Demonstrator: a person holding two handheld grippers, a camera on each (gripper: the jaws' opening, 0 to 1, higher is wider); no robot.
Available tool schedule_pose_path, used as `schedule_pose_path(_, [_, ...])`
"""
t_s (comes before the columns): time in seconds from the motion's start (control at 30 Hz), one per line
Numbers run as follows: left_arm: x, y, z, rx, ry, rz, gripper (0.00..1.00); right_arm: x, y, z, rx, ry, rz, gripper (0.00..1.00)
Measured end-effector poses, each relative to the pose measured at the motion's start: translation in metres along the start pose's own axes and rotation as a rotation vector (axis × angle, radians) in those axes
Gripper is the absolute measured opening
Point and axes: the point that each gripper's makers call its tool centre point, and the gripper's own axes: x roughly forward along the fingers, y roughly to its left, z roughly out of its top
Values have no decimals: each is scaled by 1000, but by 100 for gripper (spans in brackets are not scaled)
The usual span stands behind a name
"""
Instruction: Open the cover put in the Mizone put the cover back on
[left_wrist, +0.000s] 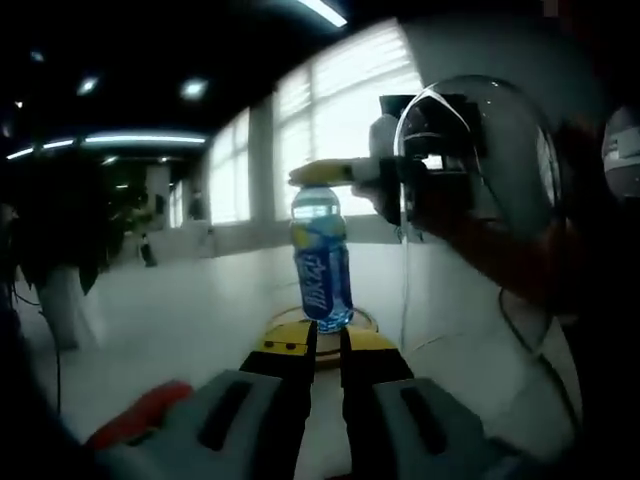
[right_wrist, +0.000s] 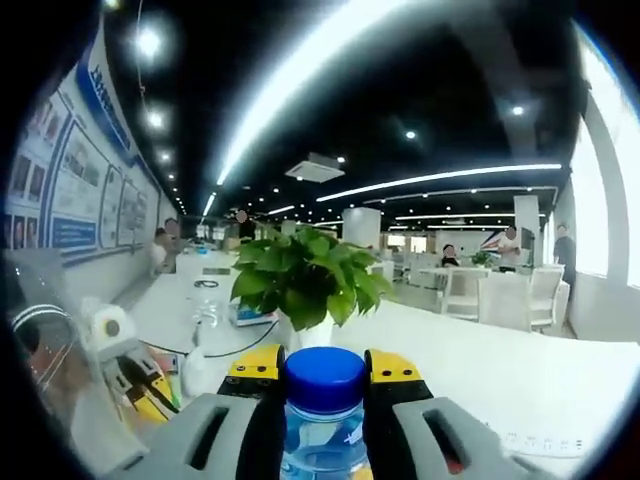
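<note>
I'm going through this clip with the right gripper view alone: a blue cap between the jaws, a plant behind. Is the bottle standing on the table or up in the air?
Observer: The left gripper view has the bottle upright, its base on a round disc on the white table, apparently not lifted.
Operator: How high up is it gripped?
Observer: The right hand-held gripper clamps the very top, at the cap; the blue label below is free.
Operator: And the other one?
Observer: The left hand-held gripper sits low before the bottle's base, jaws close together, apparently short of it.
</note>
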Motion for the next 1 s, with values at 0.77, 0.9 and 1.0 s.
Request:
schedule_pose_path(0.77, [0,-1,0,-1,0,0,0,-2,-2,-2,44,-17,3,23])
schedule_pose_path(0.9, [1,0,-1,-3,1,0,0,-4,-4,-2,51,-15,6,23])
schedule_pose_path(1.0, [1,0,-2,-2,5,0,0,-3,-3,-2,50,-16,4,23])
